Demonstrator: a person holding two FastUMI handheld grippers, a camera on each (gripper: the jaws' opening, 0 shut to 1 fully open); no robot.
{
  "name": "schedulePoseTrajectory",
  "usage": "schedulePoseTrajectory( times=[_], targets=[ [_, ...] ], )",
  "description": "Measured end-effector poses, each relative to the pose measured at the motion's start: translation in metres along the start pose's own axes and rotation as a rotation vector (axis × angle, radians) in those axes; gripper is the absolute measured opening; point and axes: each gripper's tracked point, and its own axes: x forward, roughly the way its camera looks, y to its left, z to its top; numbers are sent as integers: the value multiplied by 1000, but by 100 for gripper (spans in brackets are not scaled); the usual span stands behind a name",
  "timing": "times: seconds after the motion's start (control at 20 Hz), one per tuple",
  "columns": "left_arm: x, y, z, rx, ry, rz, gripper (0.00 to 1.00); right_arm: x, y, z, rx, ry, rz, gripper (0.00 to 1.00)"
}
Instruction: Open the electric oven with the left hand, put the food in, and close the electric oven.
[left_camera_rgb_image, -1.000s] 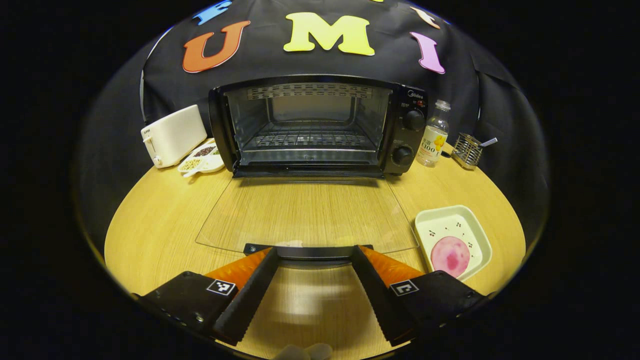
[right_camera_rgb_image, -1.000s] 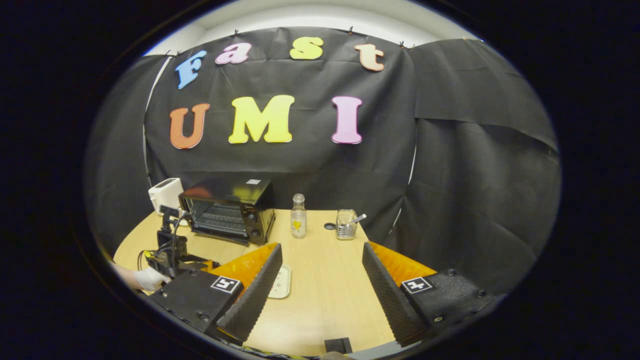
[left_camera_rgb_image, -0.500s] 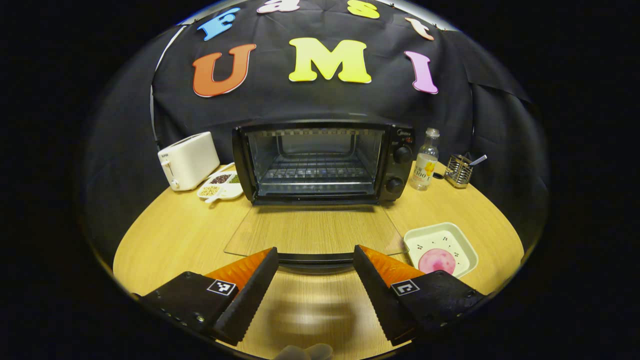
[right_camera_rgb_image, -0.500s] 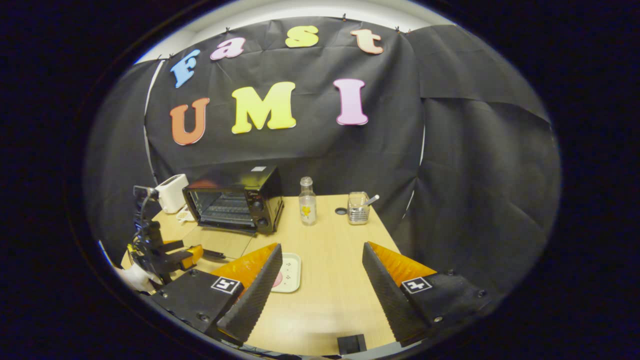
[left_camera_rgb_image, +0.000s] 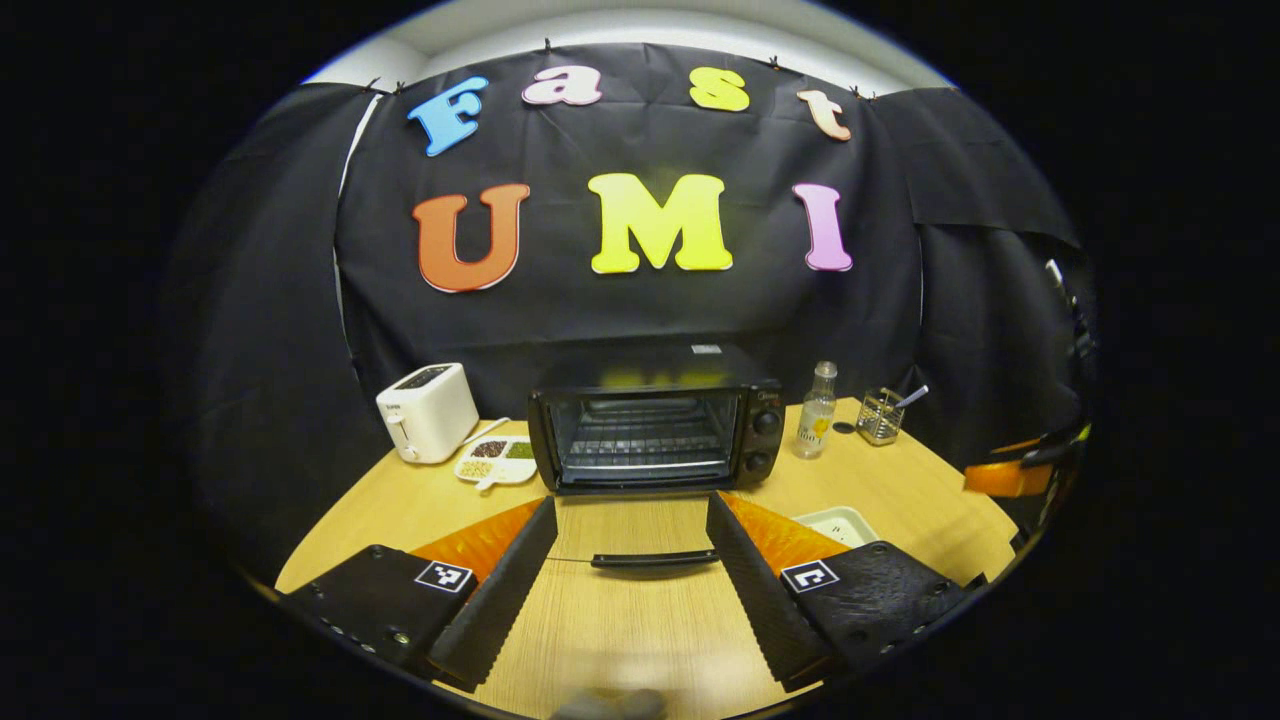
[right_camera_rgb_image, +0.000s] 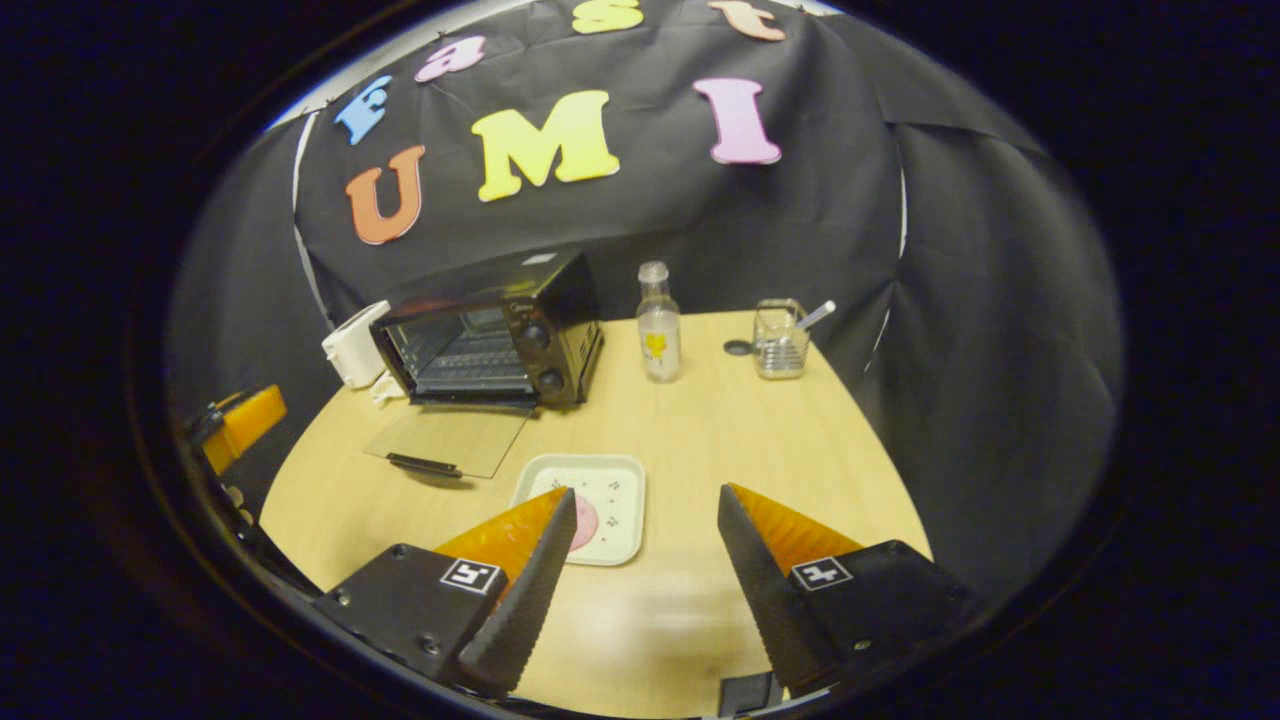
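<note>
**Oven open, food waiting in its tray**

Left gripper view: the left claw (left_camera_rgb_image: 630, 560) is released, its two fingers spread with nothing between them; beyond them the electric oven (left_camera_rgb_image: 655, 415) stands at the back of the tabletop (left_camera_rgb_image: 640, 640) with its glass door (left_camera_rgb_image: 640, 530) folded down flat, the dark door handle (left_camera_rgb_image: 653, 560) lying between the fingers' tips but apart from them; a corner of the white tray (left_camera_rgb_image: 838, 522) shows just past the right finger; the toaster (left_camera_rgb_image: 428, 410), a divided snack dish (left_camera_rgb_image: 497, 458), a bottle (left_camera_rgb_image: 816, 410) and a wire holder (left_camera_rgb_image: 880, 416) flank the oven.

Right gripper view: the right claw (right_camera_rgb_image: 645, 540) is likewise released and empty; it hangs just short of the tray (right_camera_rgb_image: 600, 490), which sits near the tabletop's middle, in front of the oven and beside the lowered door; the food (right_camera_rgb_image: 583, 521), a flat pink slice, lies in the tray's near corner, partly hidden by the claw's left finger.

Handling, as a judgement: the slice looks thin, soft and light, probably limp and a little slippery, so pinching it risks tearing or dropping it; the tray looks stiff and light, and its raised rim on the near edge seems the safer hold; kept level, it should slide onto the oven's rack.
</note>
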Motion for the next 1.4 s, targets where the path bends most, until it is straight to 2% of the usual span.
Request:
schedulePoseTrajectory(
  times=[0.05, 0.1, 0.15, 0.2, 0.4, 0.6, 0.65, 0.7, 0.95, 1.1, 1.2, 1.25, 1.4],
  targets=[
    [-8, 2, 13, -1, -21, 8, 96, 11, 3, -7, 24, 31, 21, 90],
    [-17, 3, 27, 0, -43, 17, 96, 24, 4, -13, 43, 60, 34, 84],
    [-25, 4, 39, 5, -62, 28, 96, 36, 6, -20, 63, 93, 51, 84],
    [-34, 5, 50, 11, -74, 38, 96, 48, 8, -24, 81, 120, 67, 74],
    [-55, 3, 69, -9, -78, 79, 96, 95, 7, -38, 112, 219, 106, 61],
    [-57, 1, 78, -23, -76, 143, 96, 129, 0, -51, 148, 334, 141, 53],
    [-56, 1, 77, -20, -63, 164, 96, 134, -2, -52, 162, 358, 149, 59],
    [-55, 1, 73, -20, -47, 182, 96, 139, -4, -54, 170, 380, 155, 51],
    [-51, -10, 69, -85, -8, 239, 96, 155, -5, -59, 249, 497, 183, 35],
    [-57, -14, 69, -107, -5, 284, 96, 158, -8, -60, 271, 571, 172, 17],
    [-62, -19, 65, -108, -2, 307, 96, 159, -10, -61, 278, 625, 187, 10],
    [-66, -20, 62, -103, 0, 321, 96, 160, -10, -62, 291, 651, 198, 17],
    [-73, -28, 55, -114, 15, 342, 96, 162, -6, -61, 392, 698, 280, 7]
  ],
)
